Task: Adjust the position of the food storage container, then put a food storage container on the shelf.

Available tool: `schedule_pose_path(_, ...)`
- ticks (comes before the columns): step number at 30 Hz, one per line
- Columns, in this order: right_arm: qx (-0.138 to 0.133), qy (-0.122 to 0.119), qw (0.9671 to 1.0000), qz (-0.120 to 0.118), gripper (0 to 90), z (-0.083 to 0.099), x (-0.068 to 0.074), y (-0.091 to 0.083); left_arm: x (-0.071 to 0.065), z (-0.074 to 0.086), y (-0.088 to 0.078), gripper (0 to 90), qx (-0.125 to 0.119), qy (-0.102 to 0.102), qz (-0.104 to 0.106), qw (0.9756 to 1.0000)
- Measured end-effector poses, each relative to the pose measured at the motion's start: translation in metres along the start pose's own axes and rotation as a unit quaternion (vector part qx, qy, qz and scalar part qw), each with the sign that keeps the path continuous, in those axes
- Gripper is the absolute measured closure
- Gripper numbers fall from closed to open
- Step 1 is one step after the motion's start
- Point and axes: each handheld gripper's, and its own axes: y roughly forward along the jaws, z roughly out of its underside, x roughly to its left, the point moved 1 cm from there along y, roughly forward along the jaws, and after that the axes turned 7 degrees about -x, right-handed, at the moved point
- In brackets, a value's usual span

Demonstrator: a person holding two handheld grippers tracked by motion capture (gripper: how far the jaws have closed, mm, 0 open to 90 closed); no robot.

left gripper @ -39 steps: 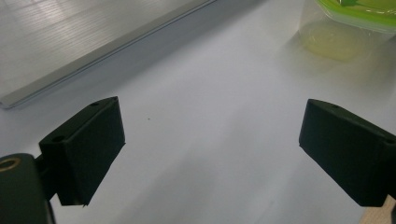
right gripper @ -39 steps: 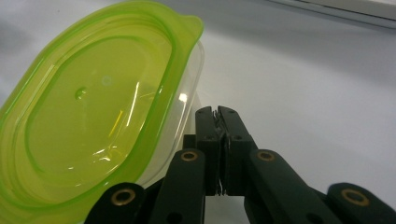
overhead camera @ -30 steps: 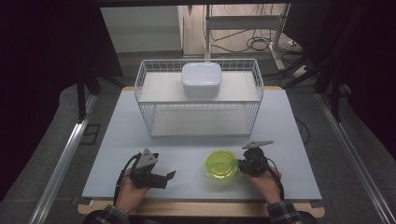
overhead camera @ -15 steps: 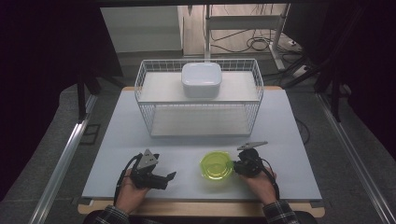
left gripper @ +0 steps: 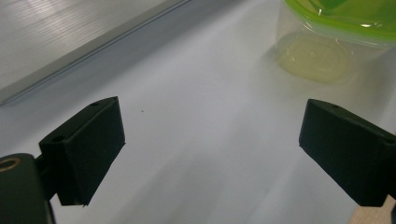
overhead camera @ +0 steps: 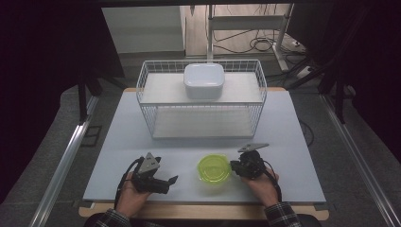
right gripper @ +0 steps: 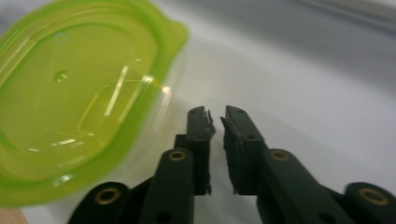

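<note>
Ahead — wire basket [overhead camera: 202, 101] — white tub [overhead camera: 204, 80] inside

Matt board, glossy plastic, painted wire

The table [overhead camera: 142, 142] is showing a smooth, matt, pale surface with a wood-coloured edge along its near side. The round container [right gripper: 70, 102] is gleaming as clear, glossy plastic with a translucent lime-green lid catching highlights. The basket [overhead camera: 146, 109] is looking like thin white-coated wire, and the box [overhead camera: 204, 80] inside is reading as smooth white plastic. The right gripper [right gripper: 217, 122] is showing matt black jaws with roughened, frayed inner pads.
</note>
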Motion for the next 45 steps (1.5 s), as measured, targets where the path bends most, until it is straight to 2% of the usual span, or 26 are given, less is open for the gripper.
schedule_pose_path(6,-0.020,-0.018,0.9994,0.023,62.0,0.003,-0.009,-0.020,-0.001,0.001,-0.002,6.2,0.002,0.003,0.002,1.0000)
schedule_pose_path(8,-0.030,-0.017,0.9990,0.030,55.4,0.006,-0.011,-0.026,-0.002,0.002,-0.004,6.2,0.003,0.000,0.000,1.0000)
schedule_pose_path(13,-0.050,-0.003,0.9987,0.012,36.3,0.011,-0.016,-0.037,-0.002,0.003,-0.008,6.0,-0.002,-0.007,-0.001,1.0000)
schedule_pose_path(16,-0.051,-0.004,0.9986,0.015,32.9,0.012,-0.017,-0.038,-0.002,0.002,-0.009,6.0,-0.006,-0.011,0.001,0.9999)
schedule_pose_path(22,-0.057,-0.006,0.9983,0.013,32.2,0.009,-0.016,-0.041,-0.003,0.003,-0.007,6.0,-0.002,-0.007,0.003,1.0000)
schedule_pose_path(28,-0.049,-0.007,0.9986,0.015,31.0,0.007,-0.015,-0.046,-0.003,0.003,-0.008,6.0,-0.003,-0.007,0.002,1.0000)
schedule_pose_path(31,-0.050,-0.003,0.9987,0.011,33.2,0.005,-0.012,-0.048,-0.003,0.003,-0.007,6.0,-0.002,-0.006,0.003,1.0000)
schedule_pose_path(32,-0.054,0.005,0.9985,0.010,33.1,0.004,-0.012,-0.049,-0.004,0.003,-0.007,6.0,-0.002,-0.006,0.003,1.0000)
schedule_pose_path(34,-0.057,0.026,0.9980,-0.008,33.5,0.001,-0.011,-0.051,-0.004,0.003,-0.007,6.0,-0.001,-0.005,0.003,1.0000)
schedule_pose_path(36,-0.064,0.026,0.9975,-0.008,38.2,-0.002,-0.010,-0.054,-0.005,0.002,-0.007,6.0,-0.001,-0.004,0.003,1.0000)
schedule_pose_path(39,-0.073,0.034,0.9962,-0.033,43.7,-0.006,-0.008,-0.055,-0.005,0.002,-0.007,6.0,-0.001,-0.004,0.002,1.0000)
schedule_pose_path(45,-0.063,0.066,0.9922,-0.085,53.1,-0.011,-0.001,-0.042,-0.007,0.002,-0.006,6.1,0.001,-0.001,0.001,1.0000)
